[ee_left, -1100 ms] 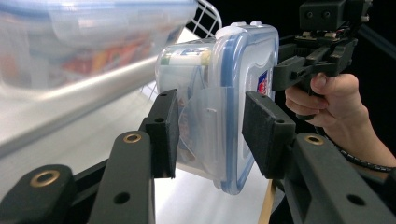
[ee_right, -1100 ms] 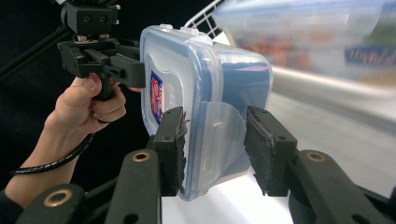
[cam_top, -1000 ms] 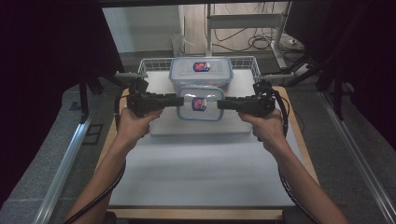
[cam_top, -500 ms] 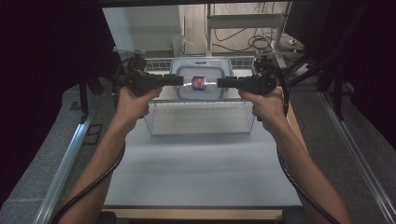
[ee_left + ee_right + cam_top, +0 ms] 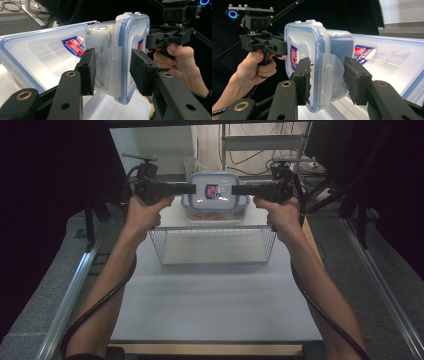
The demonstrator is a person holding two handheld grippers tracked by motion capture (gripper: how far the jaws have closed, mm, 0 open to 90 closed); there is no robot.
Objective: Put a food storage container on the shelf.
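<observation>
The lidded plastic container [image 5: 215, 195] is held aloft beyond the wire basket [image 5: 212, 245], clamped at opposite ends by left gripper [image 5: 112, 72] and right gripper [image 5: 325, 80] fingers (rigid, smooth, probably slippery).

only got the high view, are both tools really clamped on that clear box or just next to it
observer: clamped. In the left gripper view the left tool has one pad on the lid side and one on the base side of the small container, straddling its end latch flap.
operator: same on the right
observer: yes, the right tool straddles the flap at the opposite end in the same way.
operator: anything close to it
observer: a larger clear container with the same red and blue label lies just beyond it.
</observation>
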